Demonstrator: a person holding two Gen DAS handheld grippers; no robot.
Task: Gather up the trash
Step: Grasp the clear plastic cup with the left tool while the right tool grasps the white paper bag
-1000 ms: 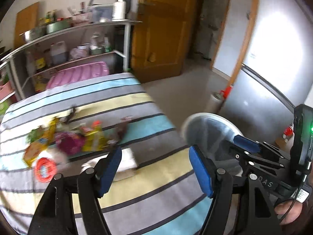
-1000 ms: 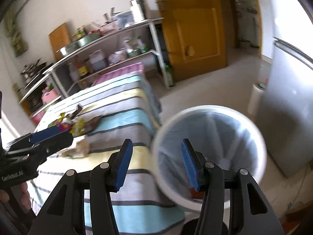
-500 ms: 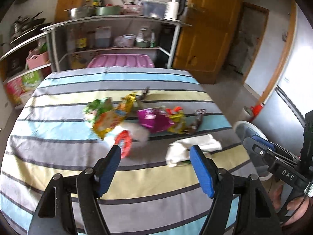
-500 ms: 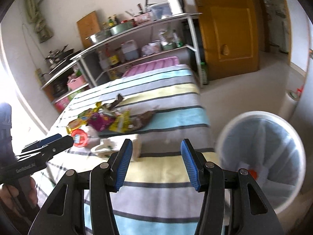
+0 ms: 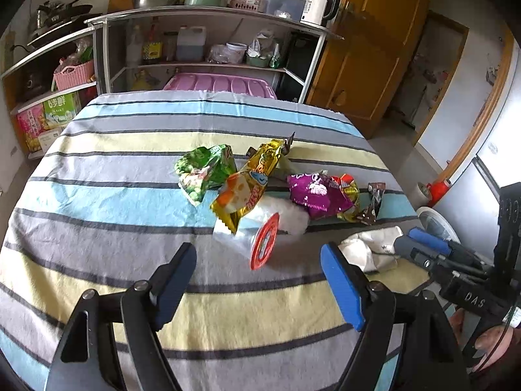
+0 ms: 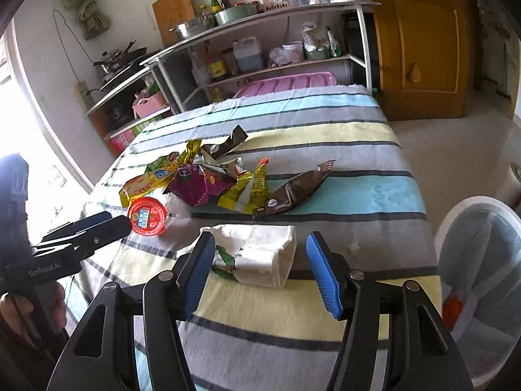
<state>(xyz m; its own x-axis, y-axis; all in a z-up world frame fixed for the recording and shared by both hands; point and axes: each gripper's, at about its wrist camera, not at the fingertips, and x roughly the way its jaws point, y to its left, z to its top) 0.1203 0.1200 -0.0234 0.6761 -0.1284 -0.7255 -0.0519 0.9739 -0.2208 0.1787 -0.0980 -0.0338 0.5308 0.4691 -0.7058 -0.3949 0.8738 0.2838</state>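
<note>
The trash, wrappers (image 5: 247, 189) and a crumpled tissue (image 6: 257, 254), is spread on the striped table (image 5: 97, 195); the bin (image 6: 482, 280) is placed beside its edge; both tongs, left (image 5: 259, 280) and right (image 6: 259, 270), have just been opening and nothing is gripped; the reaching step is in hand; next, the tissue must be enclosed and pinched.

**Foil, Cloth and Plastic on a Striped Table**

The striped tablecloth (image 5: 130, 202) is woven cloth, matt and slightly fuzzy. On it lie glossy, crinkled foil wrappers: a gold snack bag (image 5: 247, 182), a green packet (image 5: 205, 171), a magenta packet (image 5: 317, 195) and a brown wrapper (image 6: 293, 190). The red lid (image 6: 147, 216) looks like shiny printed film. The white tissue pack (image 6: 260, 254) is soft and matt. The bin liner (image 6: 482, 260) is thin translucent plastic. The door (image 6: 423, 42) is varnished wood; the shelf frame (image 5: 208, 13) is smooth metal.
</note>
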